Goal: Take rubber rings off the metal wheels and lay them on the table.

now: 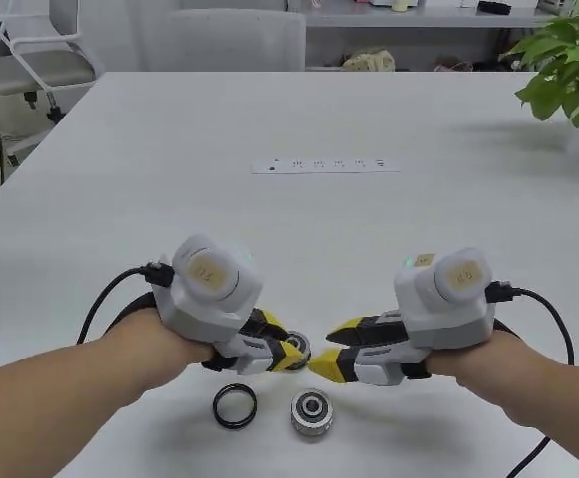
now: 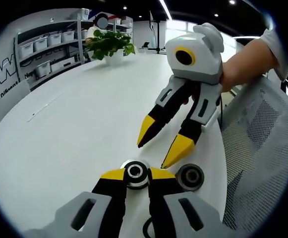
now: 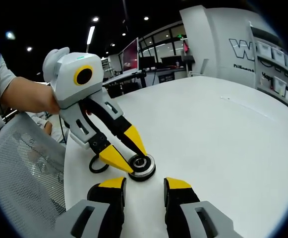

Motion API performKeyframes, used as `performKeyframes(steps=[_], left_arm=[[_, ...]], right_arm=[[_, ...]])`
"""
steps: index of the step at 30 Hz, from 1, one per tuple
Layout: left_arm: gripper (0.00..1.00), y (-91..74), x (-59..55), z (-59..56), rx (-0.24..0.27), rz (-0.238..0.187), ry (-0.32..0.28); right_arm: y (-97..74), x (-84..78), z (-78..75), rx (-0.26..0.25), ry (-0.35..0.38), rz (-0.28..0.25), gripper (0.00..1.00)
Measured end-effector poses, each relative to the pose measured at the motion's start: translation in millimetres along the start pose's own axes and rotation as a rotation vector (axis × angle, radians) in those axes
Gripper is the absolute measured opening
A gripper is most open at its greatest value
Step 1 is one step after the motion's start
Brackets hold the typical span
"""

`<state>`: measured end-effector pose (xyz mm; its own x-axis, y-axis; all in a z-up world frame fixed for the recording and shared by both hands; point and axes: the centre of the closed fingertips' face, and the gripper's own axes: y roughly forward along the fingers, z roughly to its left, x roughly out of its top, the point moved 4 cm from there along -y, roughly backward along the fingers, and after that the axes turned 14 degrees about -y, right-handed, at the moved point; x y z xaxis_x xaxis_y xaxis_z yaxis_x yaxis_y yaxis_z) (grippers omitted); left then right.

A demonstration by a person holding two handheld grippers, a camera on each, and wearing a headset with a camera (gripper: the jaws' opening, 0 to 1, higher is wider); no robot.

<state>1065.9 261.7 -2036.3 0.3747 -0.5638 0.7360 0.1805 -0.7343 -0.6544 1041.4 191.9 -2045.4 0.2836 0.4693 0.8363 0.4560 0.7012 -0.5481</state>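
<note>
Head view: the left gripper (image 1: 290, 351) is clamped on a wheel (image 1: 299, 346). The right gripper (image 1: 321, 351) faces it with jaws apart. A ring (image 1: 235, 405) and a second wheel (image 1: 312, 412) lie on the table (image 1: 269, 229) nearby. Left gripper view: the second wheel sits beside the clamped one. Right gripper view: the ring lies behind the left gripper.

Large "W" on the white wall (image 2: 4, 72), smaller line beneath perhaps beginning "Dili", too blurred beyond that.
</note>
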Motion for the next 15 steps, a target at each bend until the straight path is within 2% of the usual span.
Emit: performKeyframes(steps=[4,15], left_arm=[[0.07,-0.3,-0.2,2.3,0.010,-0.009,-0.014],[0.07,-0.7,-1.0,1.7,0.018,-0.024,-0.017]], right_arm=[[2.9,-0.1,2.3,0.009,-0.008,0.008,0.28],[13.7,-0.6,1.6,0.014,-0.034,0.030,0.24]])
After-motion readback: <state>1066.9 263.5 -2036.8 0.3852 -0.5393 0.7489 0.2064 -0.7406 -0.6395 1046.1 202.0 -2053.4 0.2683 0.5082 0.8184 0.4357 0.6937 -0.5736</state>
